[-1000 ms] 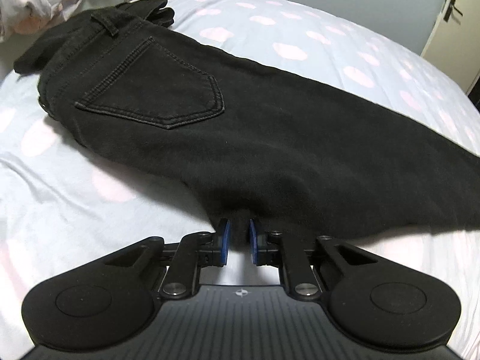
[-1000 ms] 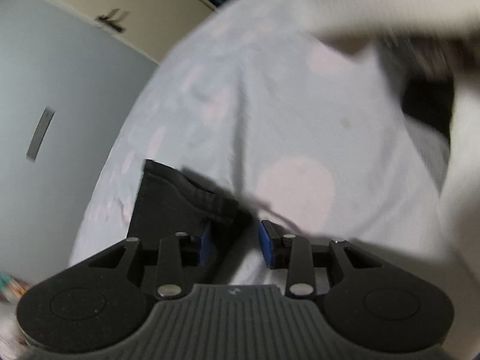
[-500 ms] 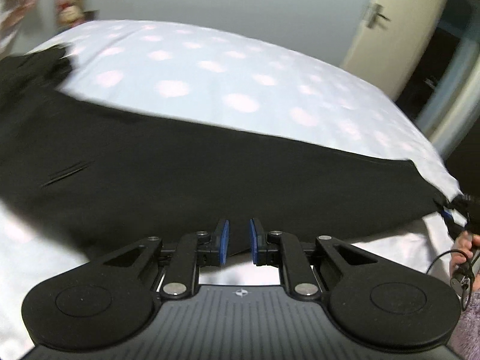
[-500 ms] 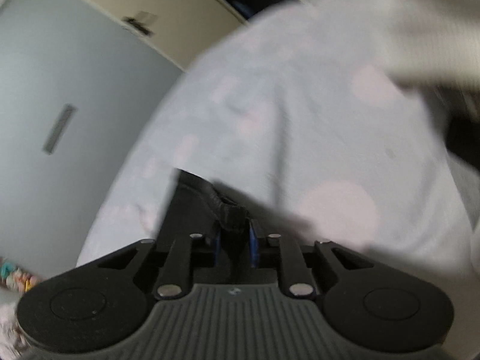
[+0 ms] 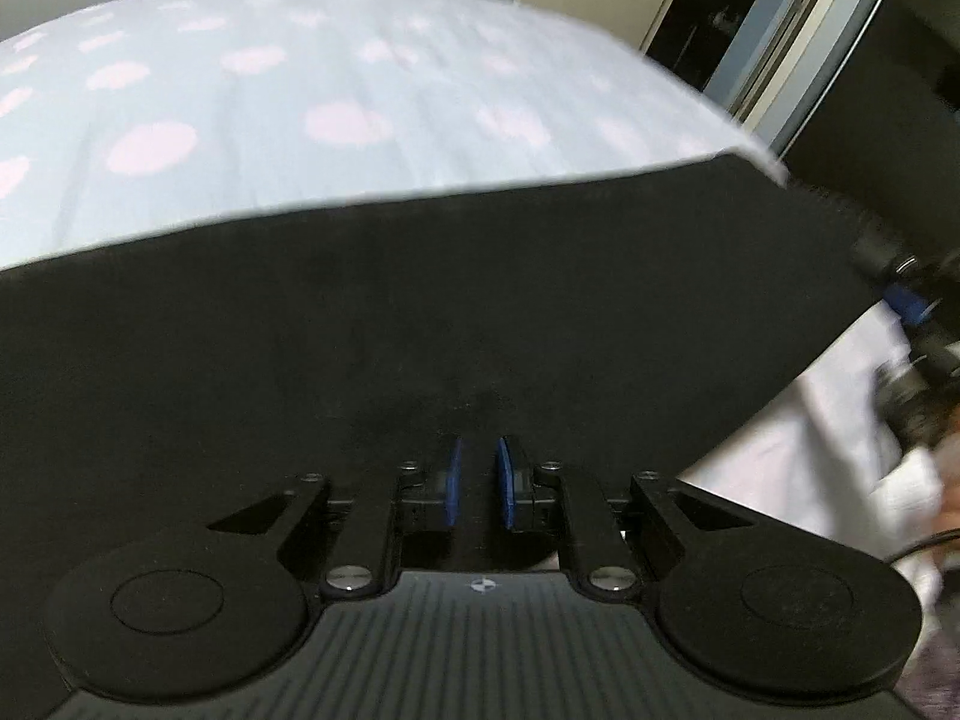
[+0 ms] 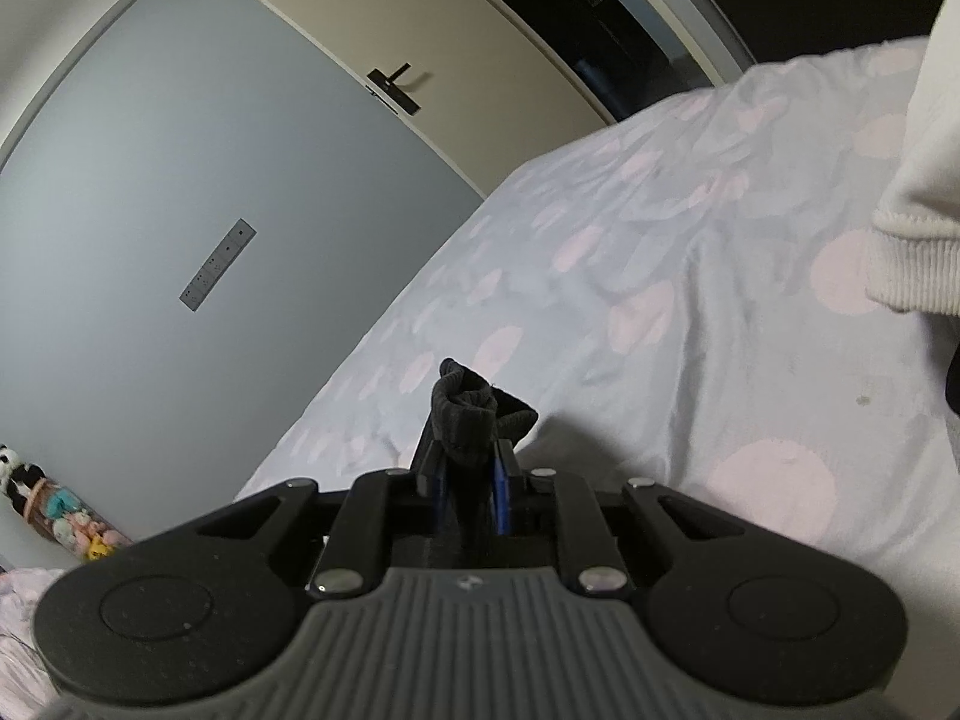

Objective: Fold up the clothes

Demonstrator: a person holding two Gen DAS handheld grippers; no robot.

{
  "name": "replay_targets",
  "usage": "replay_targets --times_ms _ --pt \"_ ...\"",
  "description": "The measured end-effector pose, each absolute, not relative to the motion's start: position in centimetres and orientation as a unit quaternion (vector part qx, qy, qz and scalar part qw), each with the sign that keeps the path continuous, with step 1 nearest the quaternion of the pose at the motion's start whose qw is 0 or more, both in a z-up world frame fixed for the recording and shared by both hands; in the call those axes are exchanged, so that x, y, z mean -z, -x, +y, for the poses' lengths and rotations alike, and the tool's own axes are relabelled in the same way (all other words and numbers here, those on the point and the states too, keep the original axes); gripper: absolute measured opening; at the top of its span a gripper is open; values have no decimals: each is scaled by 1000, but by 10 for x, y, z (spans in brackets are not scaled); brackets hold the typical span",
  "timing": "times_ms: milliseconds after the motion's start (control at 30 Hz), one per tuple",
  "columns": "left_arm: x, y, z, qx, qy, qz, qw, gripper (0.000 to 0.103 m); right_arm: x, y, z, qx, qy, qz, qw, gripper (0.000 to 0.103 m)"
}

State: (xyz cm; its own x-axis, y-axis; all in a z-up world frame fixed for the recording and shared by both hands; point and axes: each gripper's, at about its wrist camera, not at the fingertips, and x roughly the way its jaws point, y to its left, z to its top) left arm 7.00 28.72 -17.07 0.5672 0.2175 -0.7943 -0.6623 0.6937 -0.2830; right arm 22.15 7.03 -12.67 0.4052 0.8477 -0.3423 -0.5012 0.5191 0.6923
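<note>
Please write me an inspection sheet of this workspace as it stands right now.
Surface: bed sheet, pale blue with pink dots, wrinkled in the right wrist view.
Job's things: black jeans, stretched between both tongs.
Clutter: cream knit sleeve cuff at the right edge; stuffed toys at far left.
Grippers: left tongs closed on the jeans' edge; right tongs closed on a bunched end of them.
Cables: dark cable by the person's hand, blurred.
Surroundings: grey-blue wall, cream door with handle.
</note>
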Motion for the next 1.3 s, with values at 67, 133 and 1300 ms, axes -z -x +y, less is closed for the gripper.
replay_targets --times_ms 67,133,1300 --pt "171 -68 296 -257 317 381 830 12 124 -216 71 -428 -249 339 800 17" --pt "163 -67 302 -247 322 384 830 12 119 -210 70 -436 -244 322 804 17" --pt "102 140 269 -386 339 281 811 13 36 -101 120 -558 -204 254 764 16"
